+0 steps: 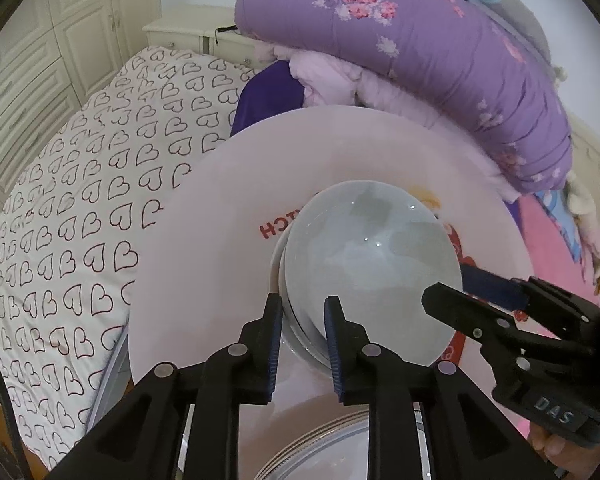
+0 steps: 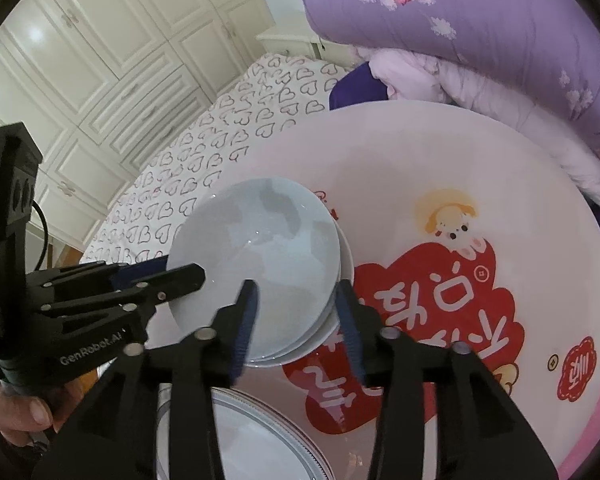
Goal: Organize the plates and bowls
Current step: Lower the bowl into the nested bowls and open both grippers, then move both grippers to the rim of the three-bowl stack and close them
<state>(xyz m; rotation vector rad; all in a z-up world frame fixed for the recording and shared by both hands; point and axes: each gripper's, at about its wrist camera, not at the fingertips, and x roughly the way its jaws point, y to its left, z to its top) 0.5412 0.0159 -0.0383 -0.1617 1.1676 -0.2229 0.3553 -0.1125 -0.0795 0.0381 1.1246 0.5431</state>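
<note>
A stack of pale blue bowls stands on a round white tabletop printed with a red cartoon. My left gripper straddles the near left rim of the top bowl. Its jaws stand slightly apart and the pads do not press on the rim. It enters the right wrist view from the left. My right gripper is open wider around the stack's right rim and touches nothing. It also shows at the right of the left wrist view. A stack of plates with striped rims lies nearest me, below the fingers.
The tabletop rests on a bed with a heart-print sheet. A rolled purple quilt lies behind it. A cream wardrobe and a nightstand stand beyond. A person's hand holds the left gripper.
</note>
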